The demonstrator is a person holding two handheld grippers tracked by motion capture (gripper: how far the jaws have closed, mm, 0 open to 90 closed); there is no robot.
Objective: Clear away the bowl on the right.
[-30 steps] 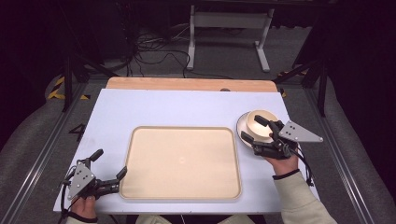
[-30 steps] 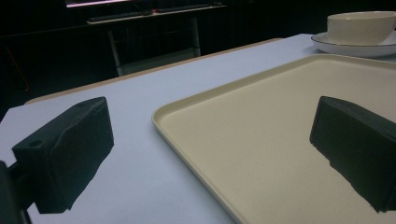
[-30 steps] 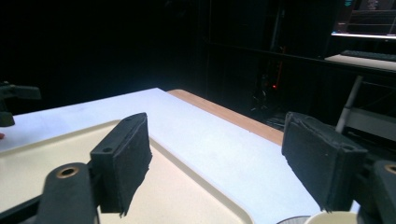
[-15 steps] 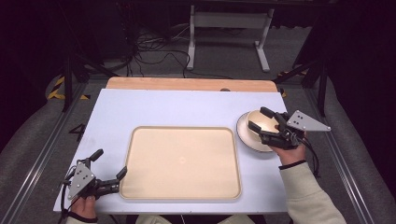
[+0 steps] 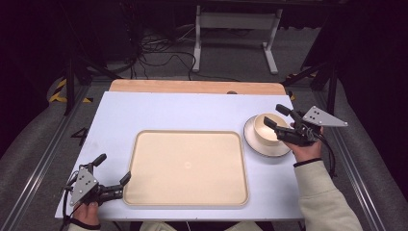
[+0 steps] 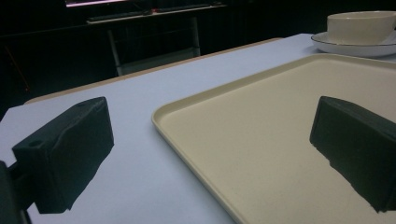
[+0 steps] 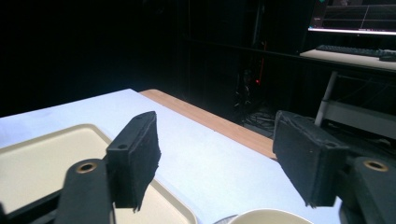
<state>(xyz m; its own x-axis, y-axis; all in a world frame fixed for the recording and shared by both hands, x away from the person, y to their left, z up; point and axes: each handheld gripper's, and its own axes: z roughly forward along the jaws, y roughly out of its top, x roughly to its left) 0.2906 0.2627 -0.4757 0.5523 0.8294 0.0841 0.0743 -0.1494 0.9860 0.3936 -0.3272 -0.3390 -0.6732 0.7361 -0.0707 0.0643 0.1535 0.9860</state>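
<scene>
Right claw point(image 5: 278, 117) wide open, empty, above cup point(image 5: 267, 127) on saucer point(image 5: 254, 143); likely rigid, fragile, slippery ceramic—grip rim. Left claw point(image 5: 113, 169) open, empty.

Cream sleeve point(image 5: 321, 202); black hand-held gripper point(image 5: 278, 117) with grey plate.

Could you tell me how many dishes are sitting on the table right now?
3: a large empty tray in the middle, a plate to its right, and a bowl standing on that plate, just under the open right gripper.
</scene>
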